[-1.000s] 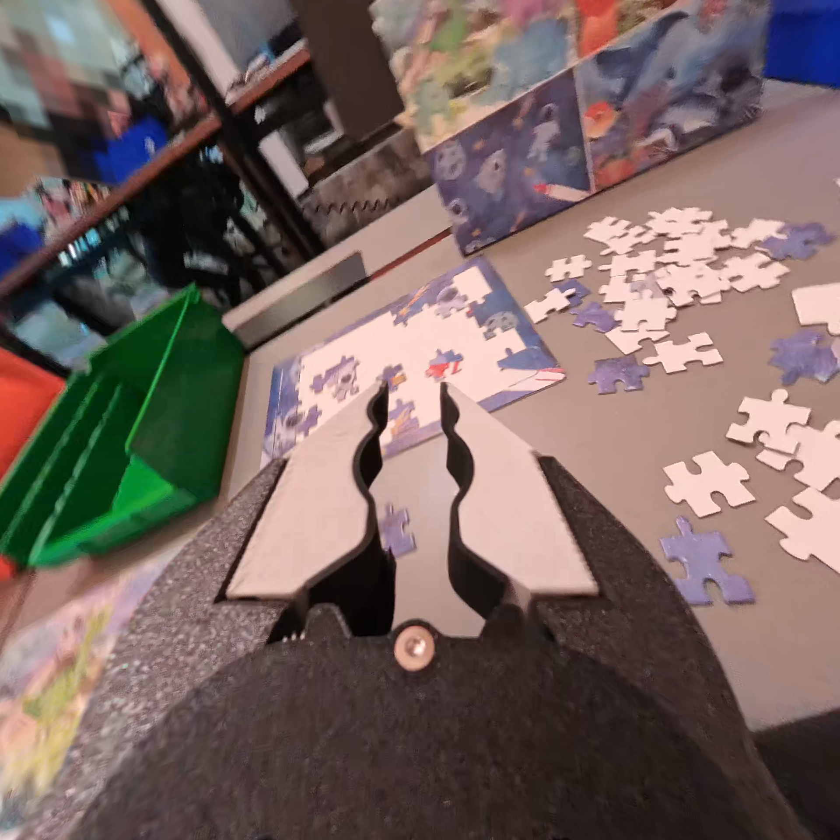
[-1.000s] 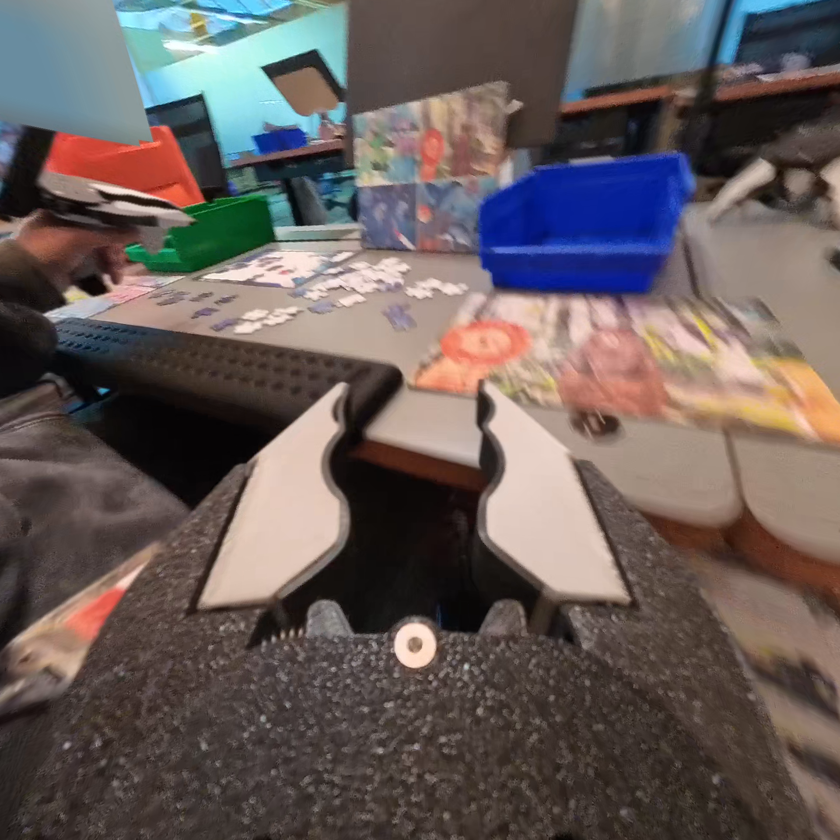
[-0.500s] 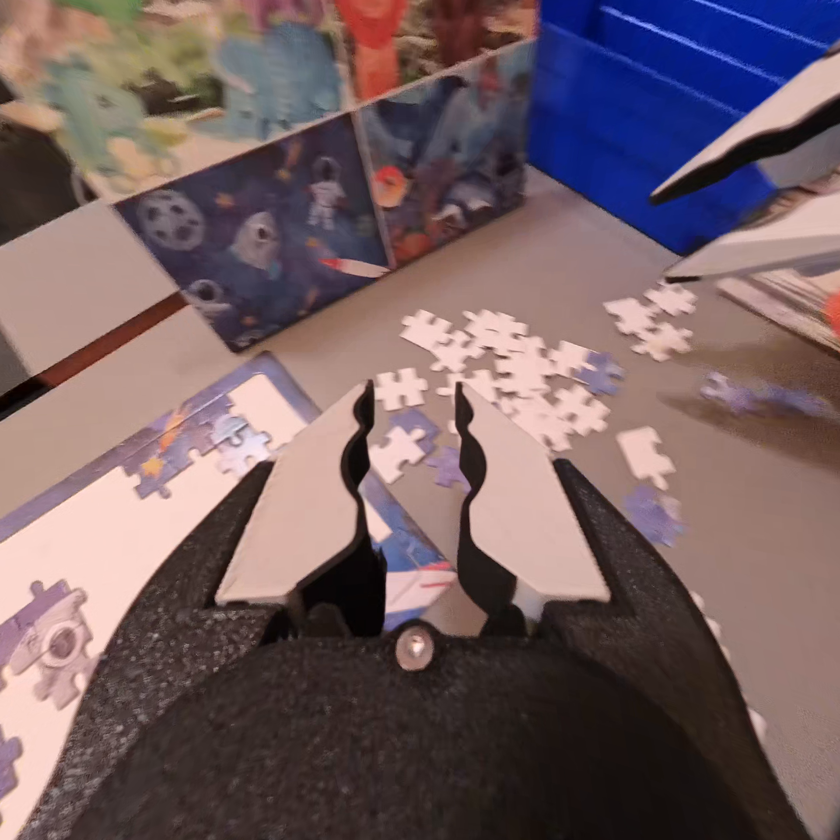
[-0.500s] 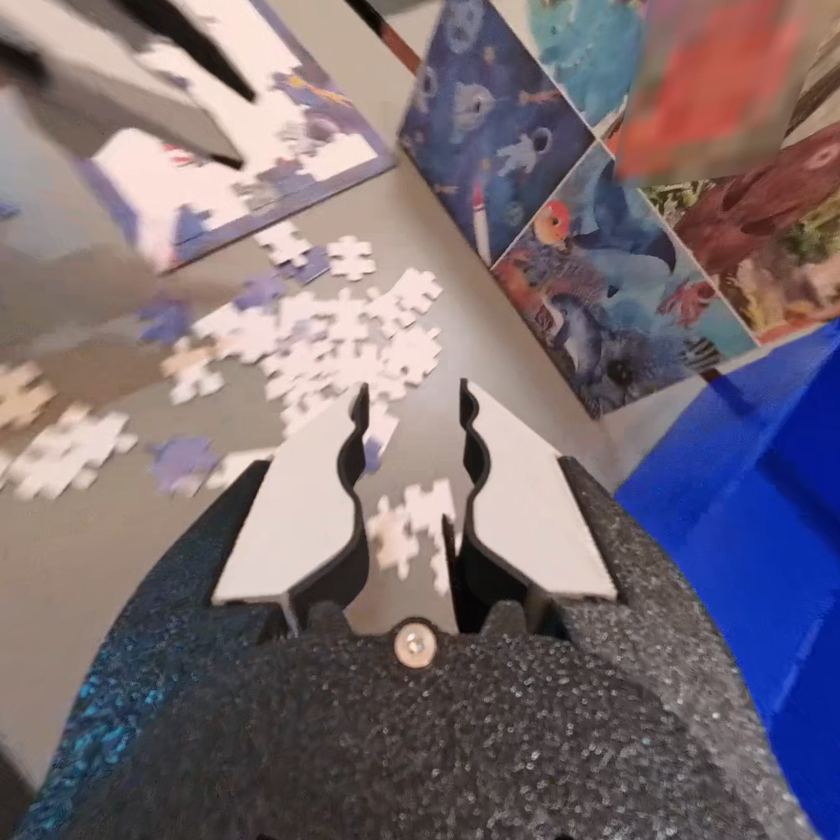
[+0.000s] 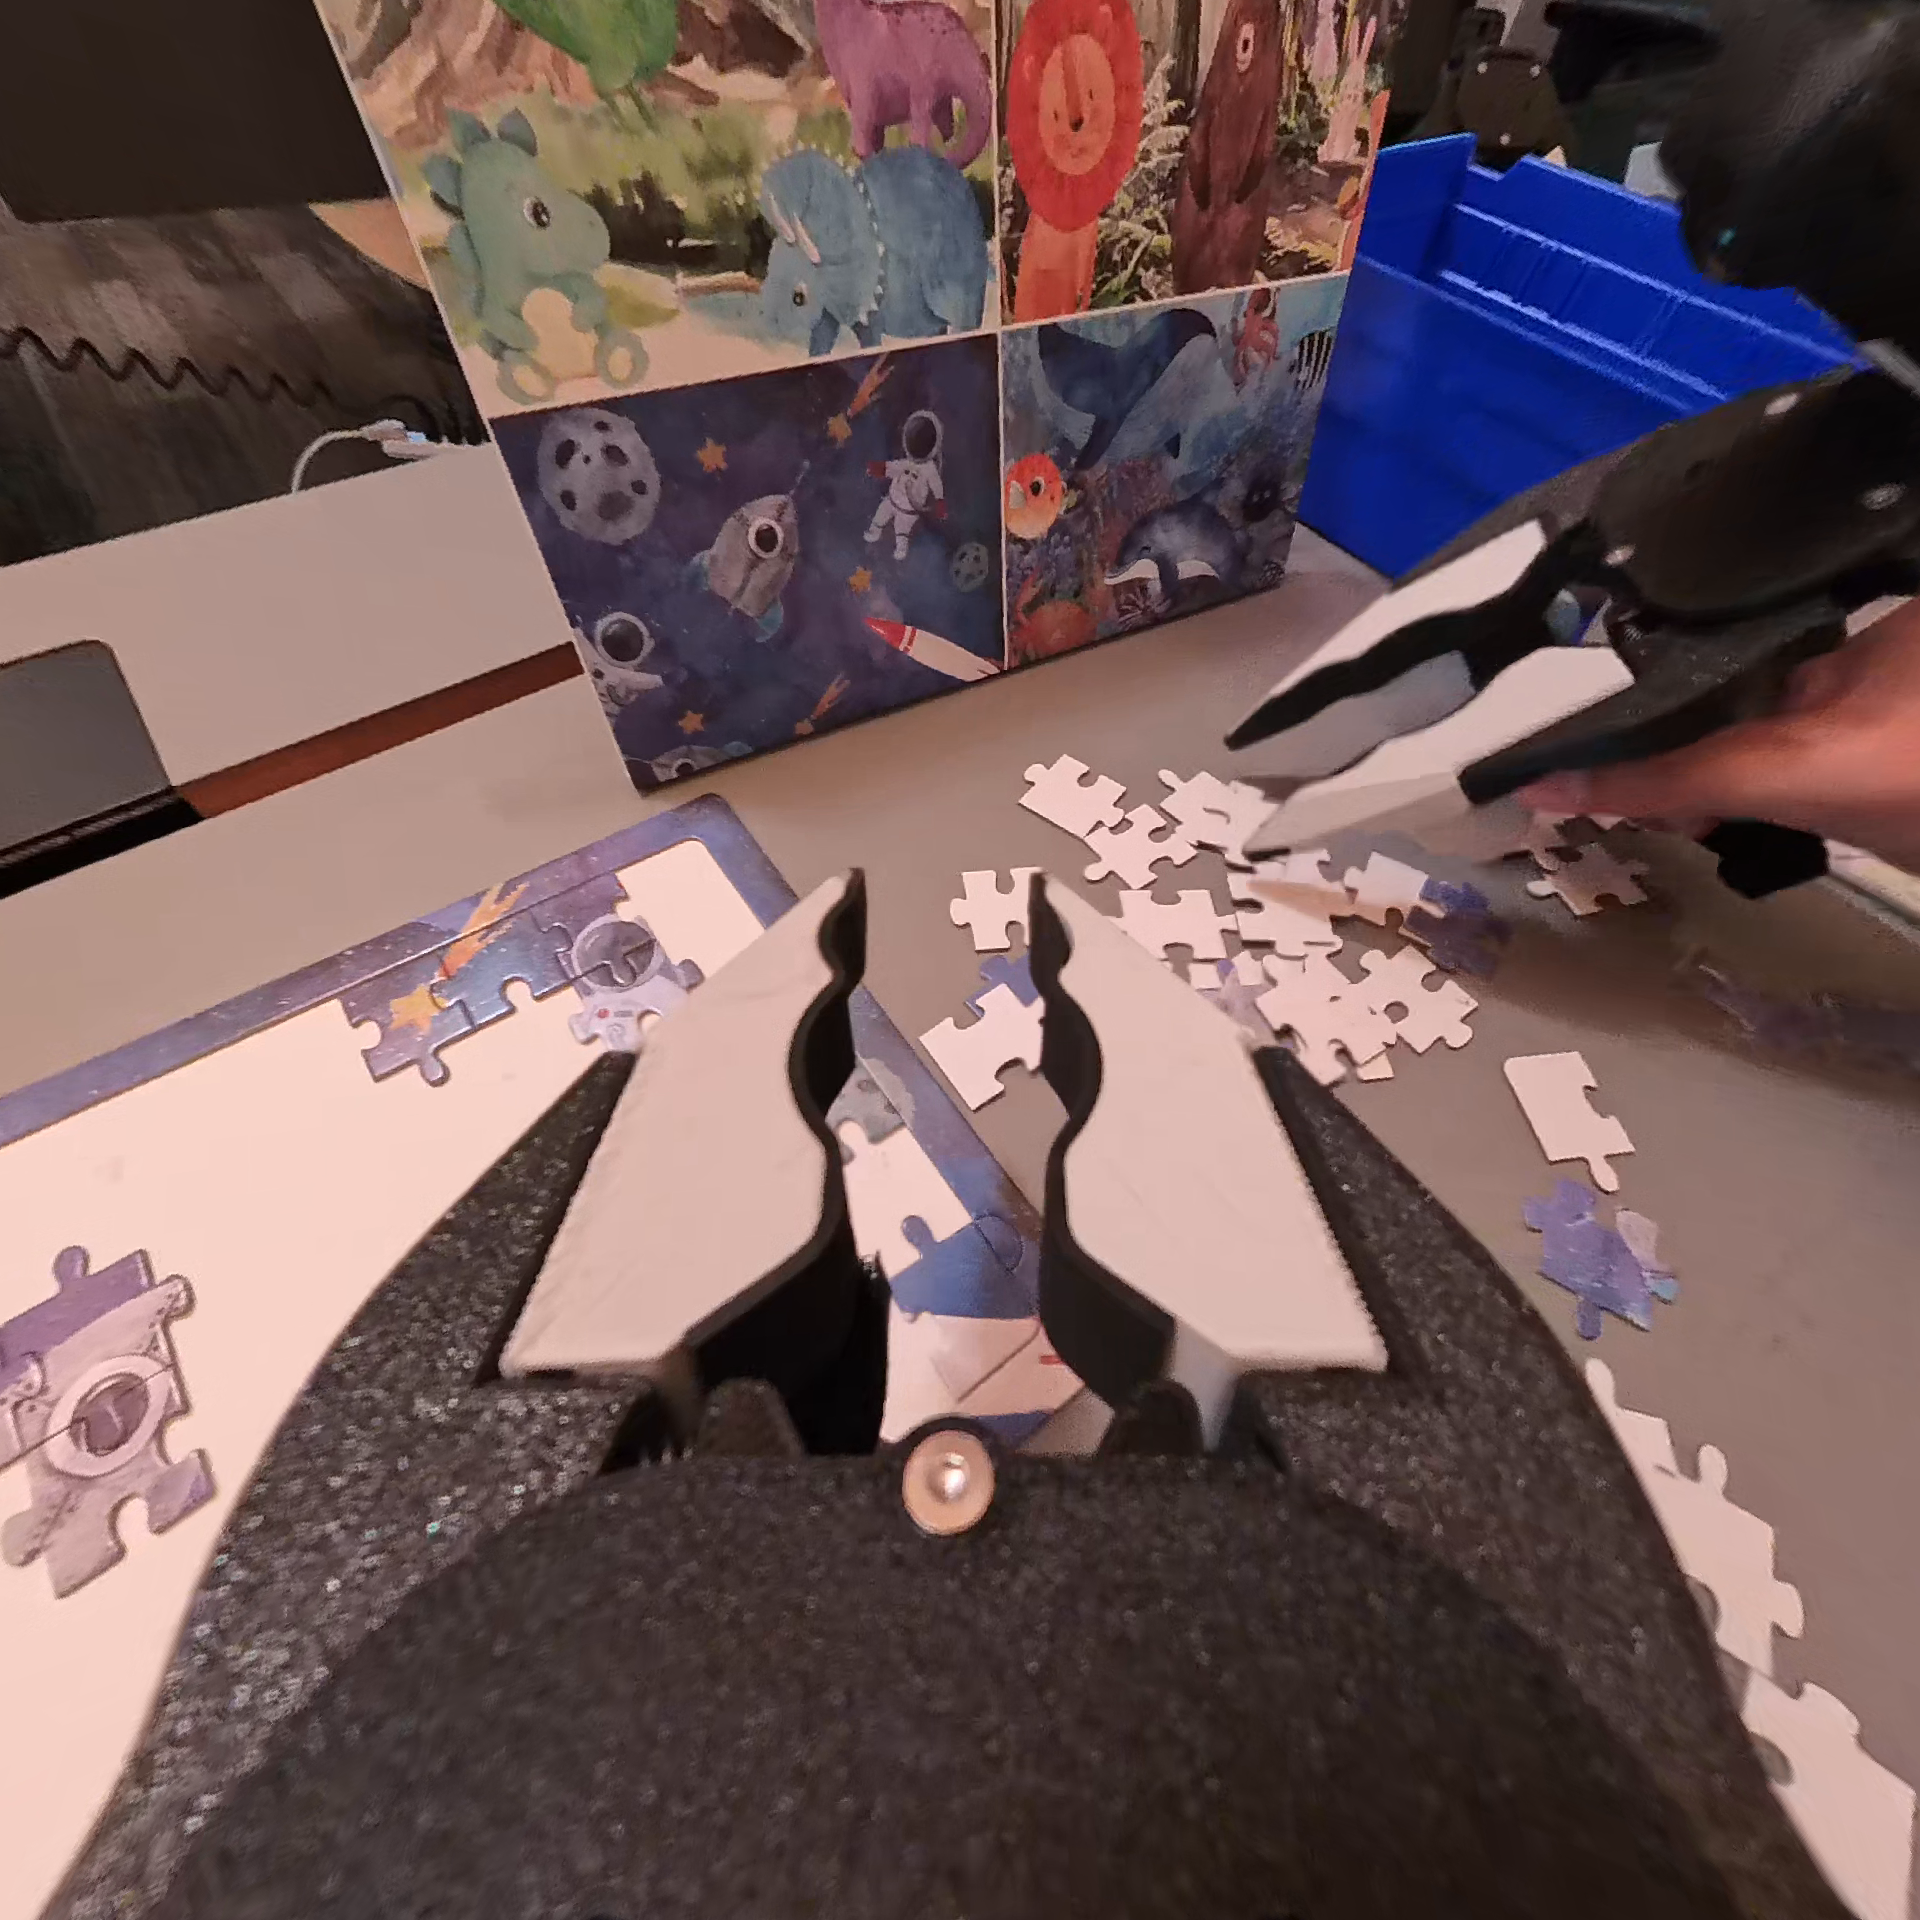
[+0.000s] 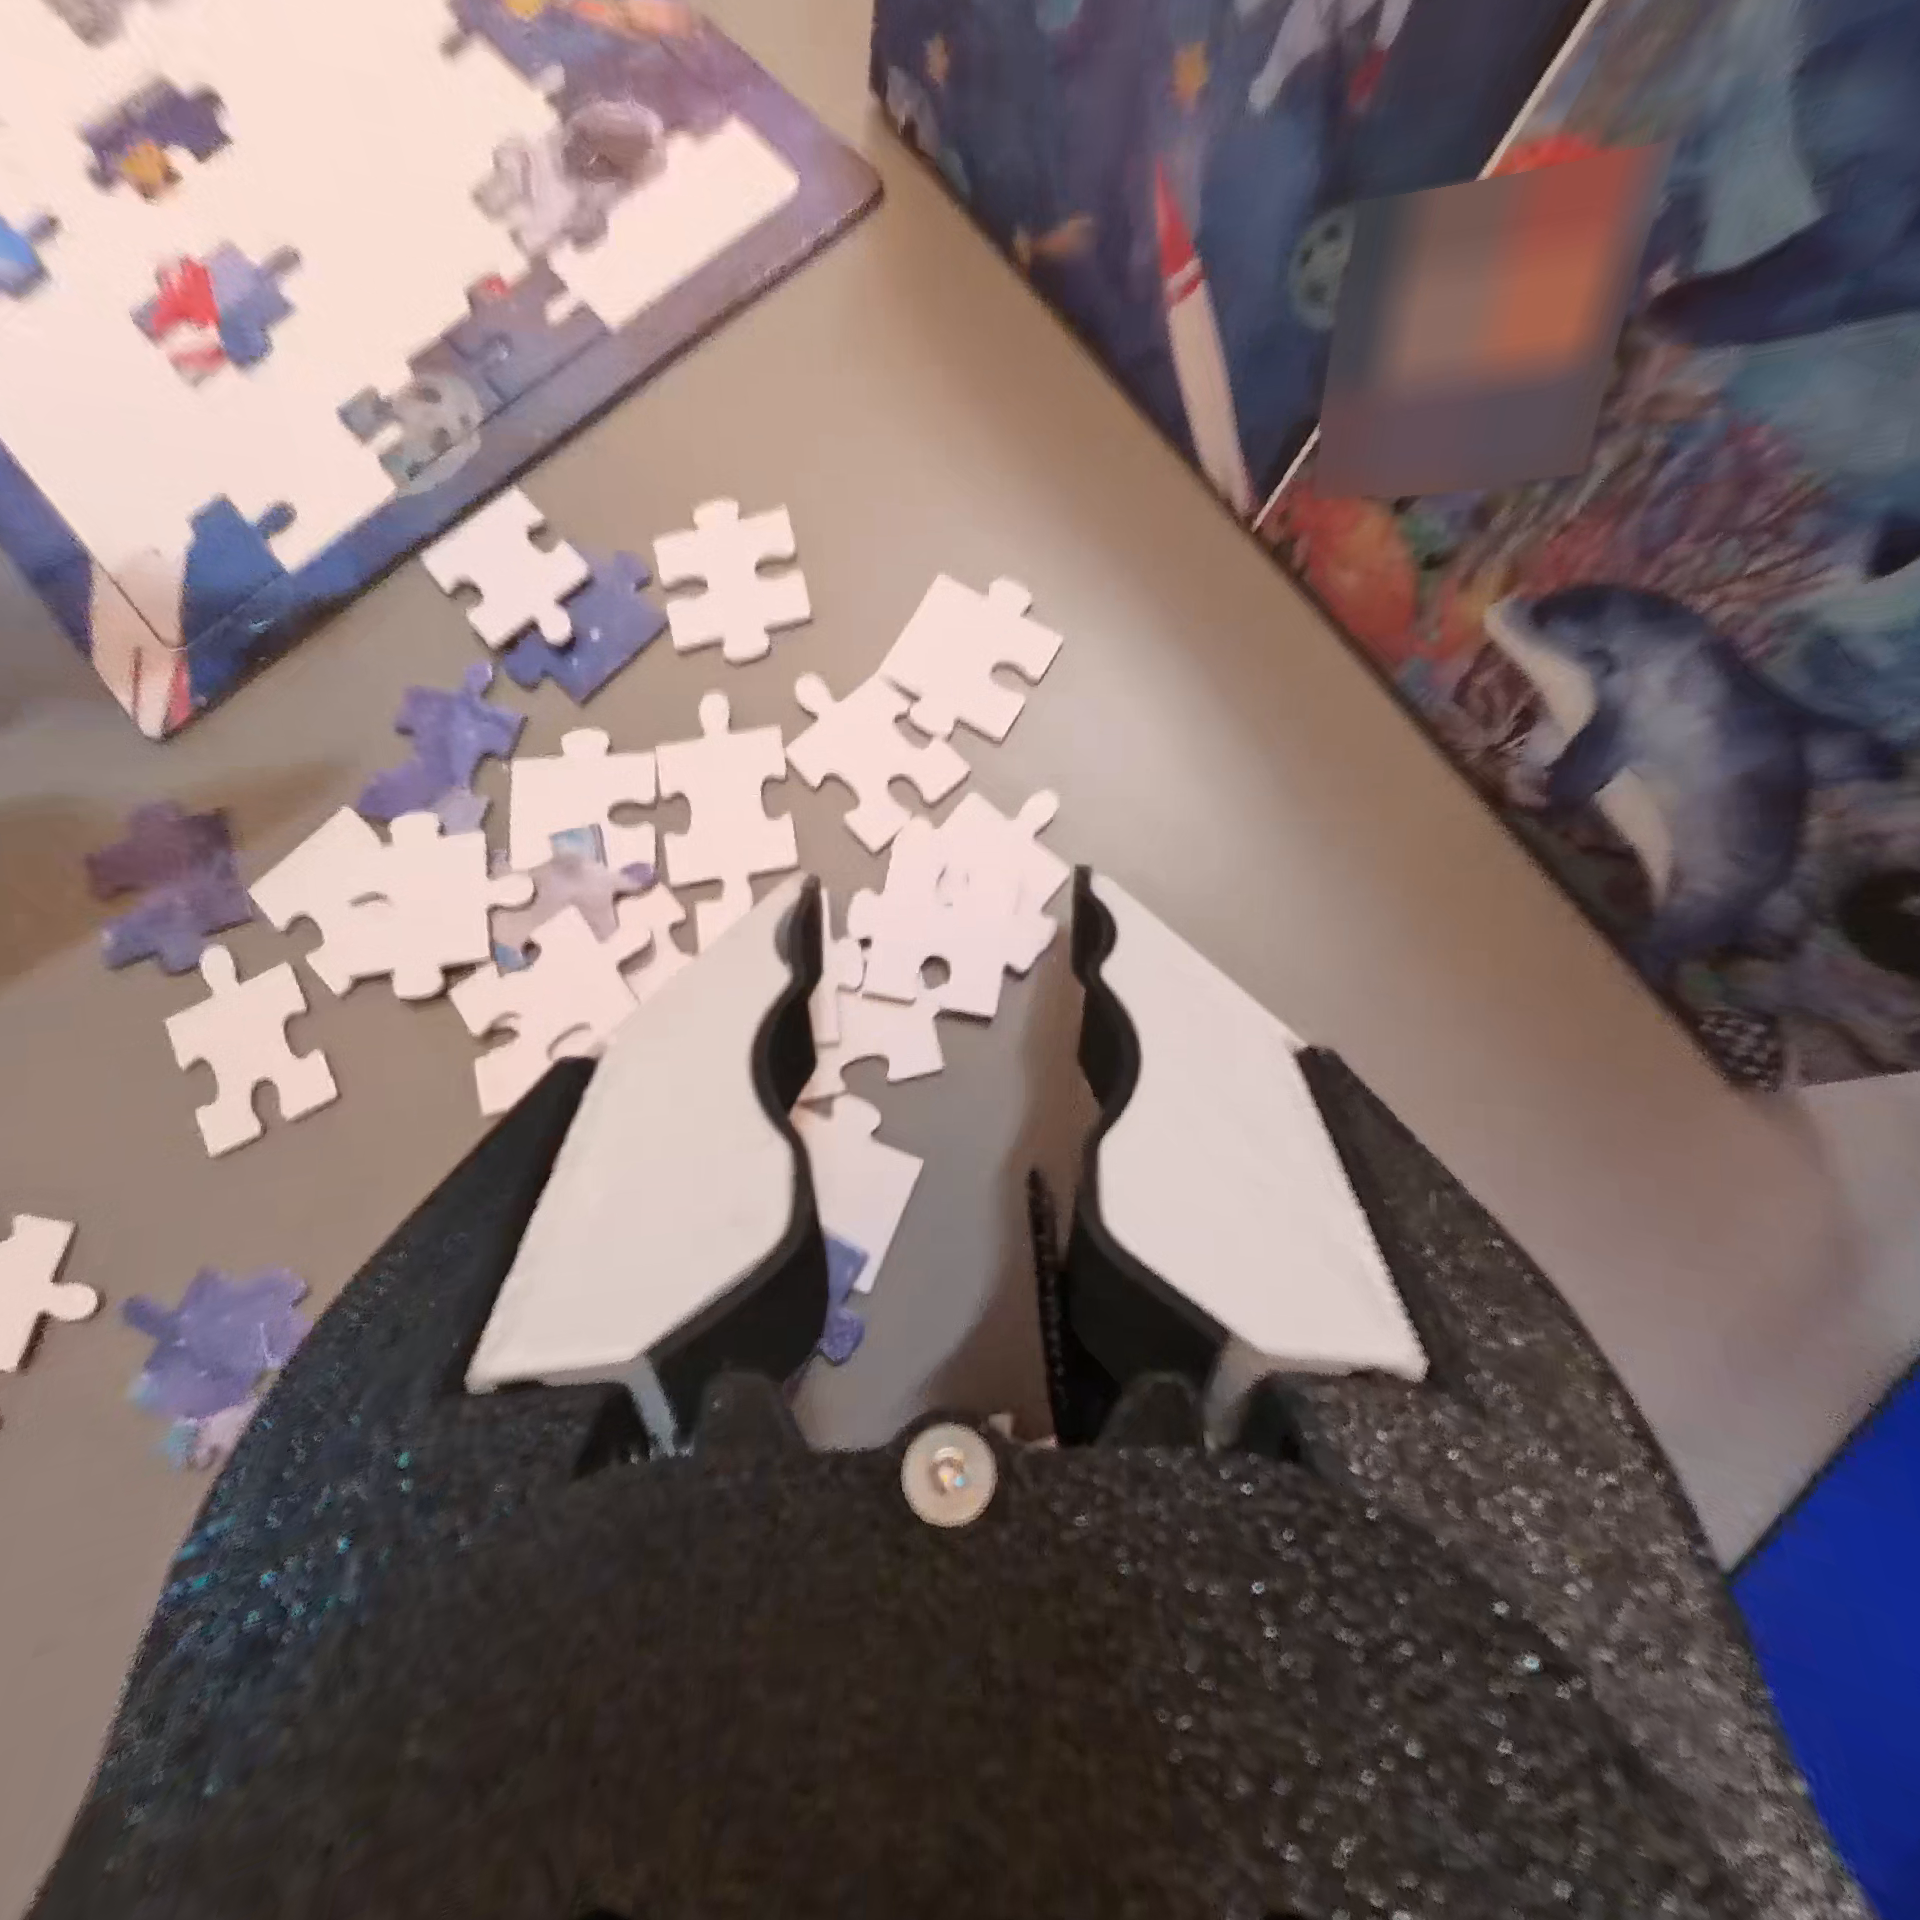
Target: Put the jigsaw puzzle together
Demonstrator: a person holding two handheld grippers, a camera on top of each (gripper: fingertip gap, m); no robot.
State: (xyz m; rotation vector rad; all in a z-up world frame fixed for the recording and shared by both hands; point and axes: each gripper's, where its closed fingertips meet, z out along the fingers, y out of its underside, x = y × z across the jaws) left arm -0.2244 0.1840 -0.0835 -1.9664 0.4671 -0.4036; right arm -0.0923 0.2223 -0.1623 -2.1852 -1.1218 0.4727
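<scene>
The blue-bordered cardboard puzzle tray lies on the grey tabletop, mostly bare white inside with a few space-print pieces seated. Just beside it sits the loose heap of white-backed and purple jigsaw pieces. The right gripper hangs low over that heap, tongs wide and empty; the left gripper hovers over the tray's corner, tongs narrowly parted, empty. This looks like the picking step: next, pinch one piece cleanly, though many overlap. The picture-printed puzzle box and blue plastic bin hem the far side
</scene>
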